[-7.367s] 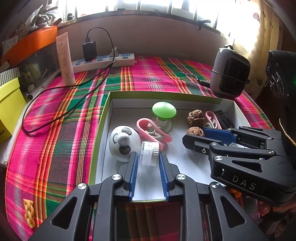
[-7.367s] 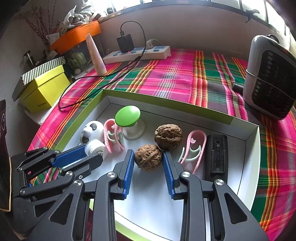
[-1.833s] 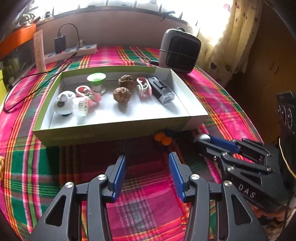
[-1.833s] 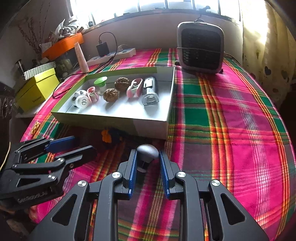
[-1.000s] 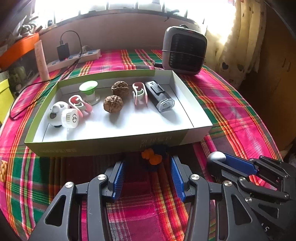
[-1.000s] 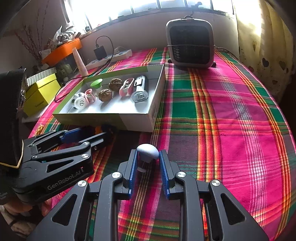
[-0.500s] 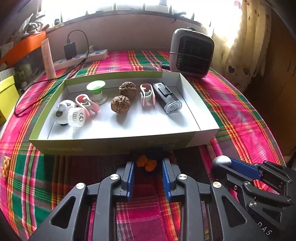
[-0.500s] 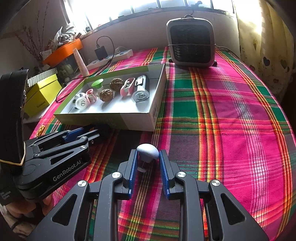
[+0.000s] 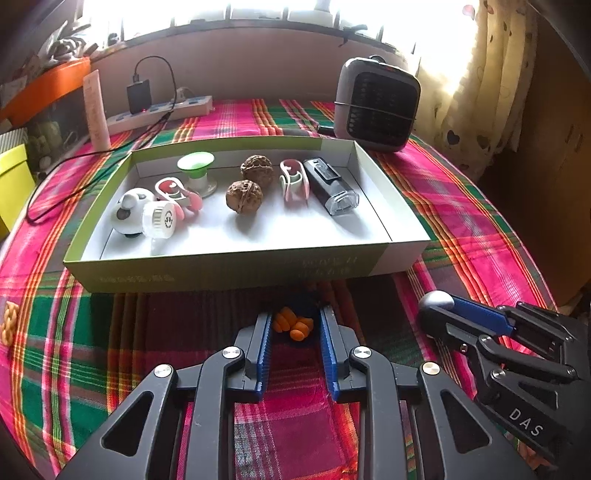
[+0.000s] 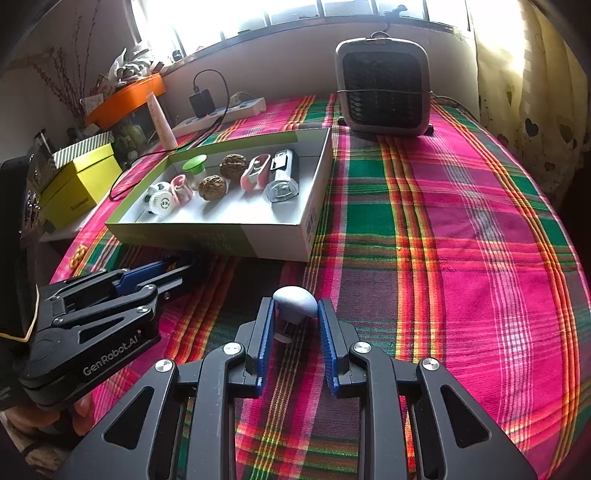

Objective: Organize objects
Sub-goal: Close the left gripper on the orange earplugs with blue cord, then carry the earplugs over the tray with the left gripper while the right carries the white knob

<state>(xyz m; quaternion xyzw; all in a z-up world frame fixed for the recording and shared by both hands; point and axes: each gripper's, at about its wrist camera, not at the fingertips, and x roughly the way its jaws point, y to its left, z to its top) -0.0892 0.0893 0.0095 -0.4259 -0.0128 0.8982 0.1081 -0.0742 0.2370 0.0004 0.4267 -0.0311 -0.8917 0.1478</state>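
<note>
Left wrist view: left hand-held gripper (image 9: 295, 328) jaws closing onto orange toy (image 9: 293, 324), wide a second ago. Right hand-held gripper (image 10: 295, 314) grips grey mushroom (image 10: 294, 304). Tray (image 9: 229, 267) next, probably.

Daylight is pouring in from the window (image 9: 258, 11) along the far wall, blown out to pure white glare, and the curtain (image 9: 491, 74) at far right glows with it. The plaid worktop (image 10: 443, 229) is bright and sharp mid-scene, while a dark shadow pools just in front of the box (image 9: 236, 266). Fisheye bending curves every edge, and the corners fall to black.
</note>
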